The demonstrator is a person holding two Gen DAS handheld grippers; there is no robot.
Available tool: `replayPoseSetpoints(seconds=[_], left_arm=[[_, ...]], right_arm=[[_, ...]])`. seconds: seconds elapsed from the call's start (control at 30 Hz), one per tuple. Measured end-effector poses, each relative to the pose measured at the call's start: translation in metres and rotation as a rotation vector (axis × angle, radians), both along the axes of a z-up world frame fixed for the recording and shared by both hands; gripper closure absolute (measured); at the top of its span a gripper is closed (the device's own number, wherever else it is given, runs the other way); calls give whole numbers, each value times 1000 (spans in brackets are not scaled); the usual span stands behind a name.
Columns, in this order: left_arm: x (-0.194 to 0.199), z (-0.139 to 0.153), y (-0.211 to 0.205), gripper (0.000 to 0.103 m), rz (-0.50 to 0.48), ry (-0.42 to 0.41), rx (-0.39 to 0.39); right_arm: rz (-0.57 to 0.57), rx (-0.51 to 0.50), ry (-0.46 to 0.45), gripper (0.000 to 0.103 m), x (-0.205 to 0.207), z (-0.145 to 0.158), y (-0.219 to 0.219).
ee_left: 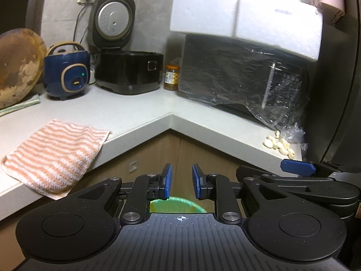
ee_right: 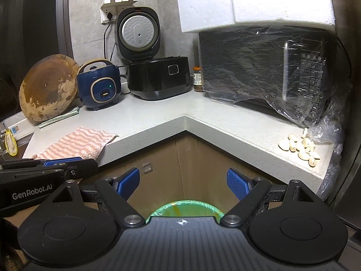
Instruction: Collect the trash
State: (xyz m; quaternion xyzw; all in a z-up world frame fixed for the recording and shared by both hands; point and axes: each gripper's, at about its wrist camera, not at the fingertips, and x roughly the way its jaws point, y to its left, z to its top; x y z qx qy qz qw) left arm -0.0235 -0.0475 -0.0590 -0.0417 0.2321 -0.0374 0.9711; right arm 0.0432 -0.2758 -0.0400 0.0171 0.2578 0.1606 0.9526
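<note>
the green-lined bin (ee_right: 183, 210) is mostly hidden behind the tongs' body; the jar (ee_right: 197, 79) label is unreadable.

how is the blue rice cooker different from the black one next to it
The blue rice cooker has its lid closed; the black rice cooker has its lid flipped up, silver inner plate showing. The blue one looks smaller and rounder with a carry handle on top; the black one is wider and boxier. Both stand on the countertop against the tiled wall.

Towel (ee_left: 56, 155) lies left, garlic cloves (ee_left: 279, 144) right (bin (ee_right: 185, 209) below).
</note>
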Motion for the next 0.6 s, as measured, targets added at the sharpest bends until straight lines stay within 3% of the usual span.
replayPoseSetpoints(seconds=[0.6], left_arm=[[3, -1, -3, 81, -48, 2, -1]], right_arm=[[-18, 12, 8, 18, 4, -2, -5]])
